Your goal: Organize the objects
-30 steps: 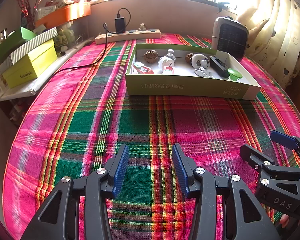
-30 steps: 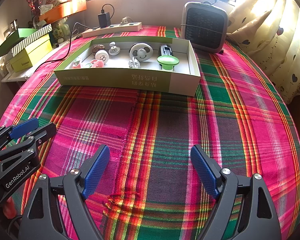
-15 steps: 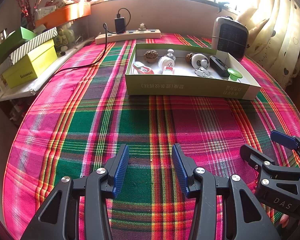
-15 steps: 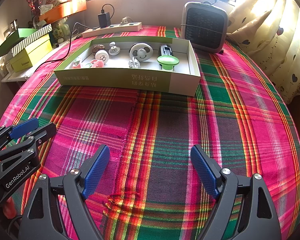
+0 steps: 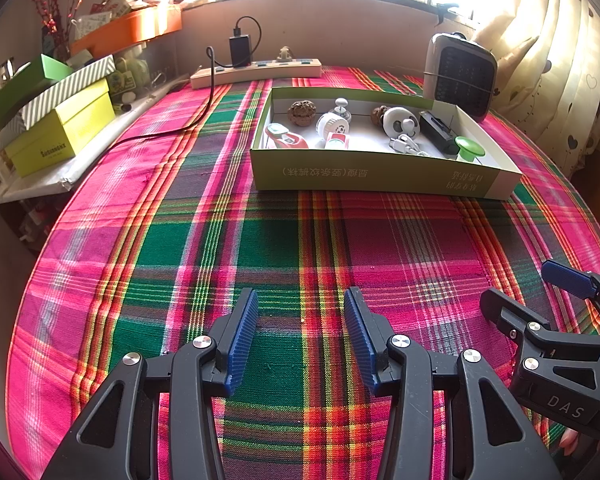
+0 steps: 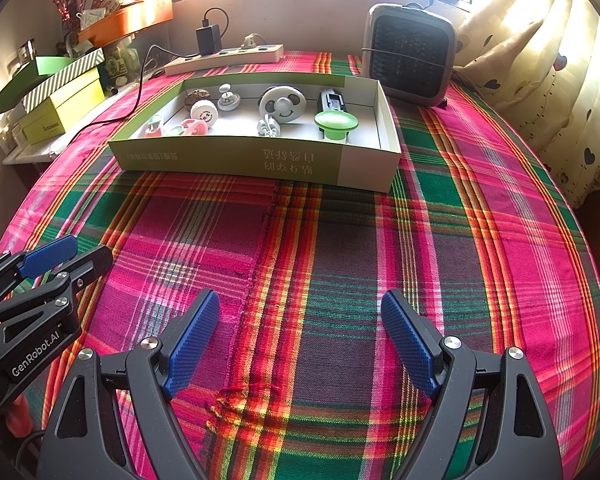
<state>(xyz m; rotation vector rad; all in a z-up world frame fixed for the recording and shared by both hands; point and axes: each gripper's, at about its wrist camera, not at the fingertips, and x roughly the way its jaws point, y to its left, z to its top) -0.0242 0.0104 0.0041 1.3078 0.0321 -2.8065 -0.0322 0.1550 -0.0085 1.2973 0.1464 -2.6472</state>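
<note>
A shallow green cardboard box (image 5: 380, 176) (image 6: 236, 158) stands at the far side of the plaid tablecloth. It holds several small objects: a walnut (image 5: 301, 112), a white round timer (image 5: 332, 126), a white panda-face disc (image 6: 282, 105), a black block (image 6: 332, 101), a green cap (image 6: 336, 122) and a pink item (image 5: 290, 142). My left gripper (image 5: 301, 316) is open and empty, low over the cloth, well short of the box. My right gripper (image 6: 300, 320) is open wider and empty, beside the left one, which shows at the left edge of the right wrist view (image 6: 66, 254).
A grey fan heater (image 6: 410, 60) stands behind the box at the right. A power strip (image 5: 256, 72) with a black charger and cable lies at the back. Stacked green and yellow boxes (image 5: 60, 128) sit on a ledge at the left. Curtains (image 6: 540, 60) hang at the right.
</note>
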